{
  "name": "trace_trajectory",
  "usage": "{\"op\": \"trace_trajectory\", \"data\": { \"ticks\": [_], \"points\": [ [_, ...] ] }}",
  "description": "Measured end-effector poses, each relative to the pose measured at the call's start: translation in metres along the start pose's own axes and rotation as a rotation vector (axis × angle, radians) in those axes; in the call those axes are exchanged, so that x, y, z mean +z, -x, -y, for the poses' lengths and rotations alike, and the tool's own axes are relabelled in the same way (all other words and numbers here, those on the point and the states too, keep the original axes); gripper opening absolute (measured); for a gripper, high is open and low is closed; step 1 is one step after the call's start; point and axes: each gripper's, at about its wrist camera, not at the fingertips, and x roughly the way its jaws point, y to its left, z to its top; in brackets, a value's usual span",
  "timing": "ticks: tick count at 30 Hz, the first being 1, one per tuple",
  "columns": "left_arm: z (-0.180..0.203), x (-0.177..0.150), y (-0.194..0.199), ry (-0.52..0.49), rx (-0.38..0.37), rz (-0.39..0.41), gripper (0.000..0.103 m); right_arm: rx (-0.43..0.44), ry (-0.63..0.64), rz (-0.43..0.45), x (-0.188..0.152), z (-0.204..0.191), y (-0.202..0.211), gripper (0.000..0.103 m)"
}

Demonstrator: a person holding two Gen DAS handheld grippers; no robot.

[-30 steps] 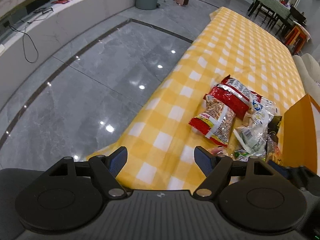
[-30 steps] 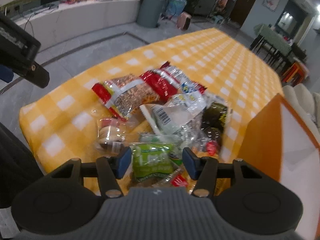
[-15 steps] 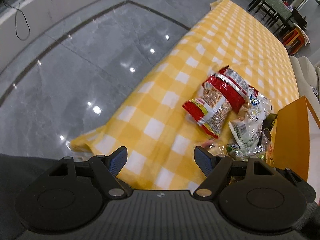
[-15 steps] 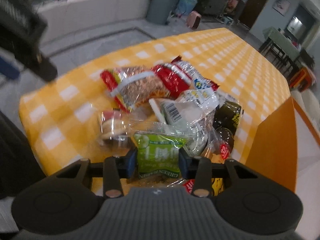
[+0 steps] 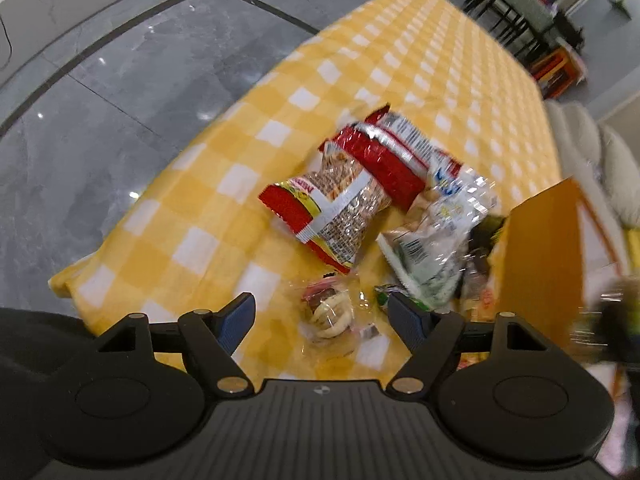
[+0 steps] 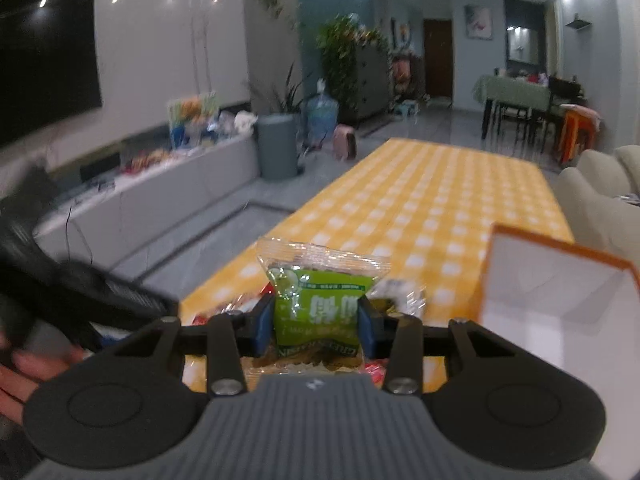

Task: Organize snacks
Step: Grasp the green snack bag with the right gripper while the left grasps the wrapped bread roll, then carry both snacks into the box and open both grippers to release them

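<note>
Right gripper (image 6: 316,324): clamped on green snack packet (image 6: 318,312), now lifted off the pile, beside orange box (image 6: 560,276) | Left gripper (image 5: 322,318): open, hovering over bagged pastry (image 5: 332,314) | Assessment: first packet secured; boxing next.

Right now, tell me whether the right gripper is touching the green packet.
Touching. The right wrist view shows the right gripper with both blue pads pressed against the sides of the green packet, which is held up off the table.
</note>
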Motion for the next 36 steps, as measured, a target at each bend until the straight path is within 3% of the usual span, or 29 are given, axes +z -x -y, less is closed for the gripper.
{"op": "trace_trajectory", "data": {
  "ticks": [9, 14, 16, 18, 25, 29, 36],
  "points": [
    [0.027, -0.011, -0.044, -0.064, 0.141, -0.043, 0.087, -0.049, -0.076, 0.066, 0.008, 0.037, 0.033, 0.041],
    [0.043, -0.016, -0.047, -0.151, 0.207, -0.018, 0.082, -0.082, -0.090, 0.063, 0.012, 0.053, 0.047, 0.041],
    [0.048, -0.019, -0.048, -0.187, 0.238, -0.004, 0.063, -0.092, -0.108, 0.074, 0.015, 0.058, 0.056, 0.041],
    [0.054, -0.024, -0.048, -0.226, 0.284, 0.023, 0.052, -0.096, -0.135, 0.100, 0.016, 0.067, 0.066, 0.041],
    [0.046, -0.022, -0.042, -0.140, 0.267, 0.027, 0.042, -0.143, -0.173, 0.113, 0.025, 0.082, 0.088, 0.041],
    [0.042, -0.020, -0.034, -0.103, 0.208, 0.010, 0.042, -0.144, -0.175, 0.131, 0.028, 0.087, 0.106, 0.041],
    [0.062, -0.027, 0.017, -0.127, 0.086, 0.096, 0.042, -0.120, -0.266, 0.089, 0.026, 0.108, 0.106, 0.041]
  ]
}}
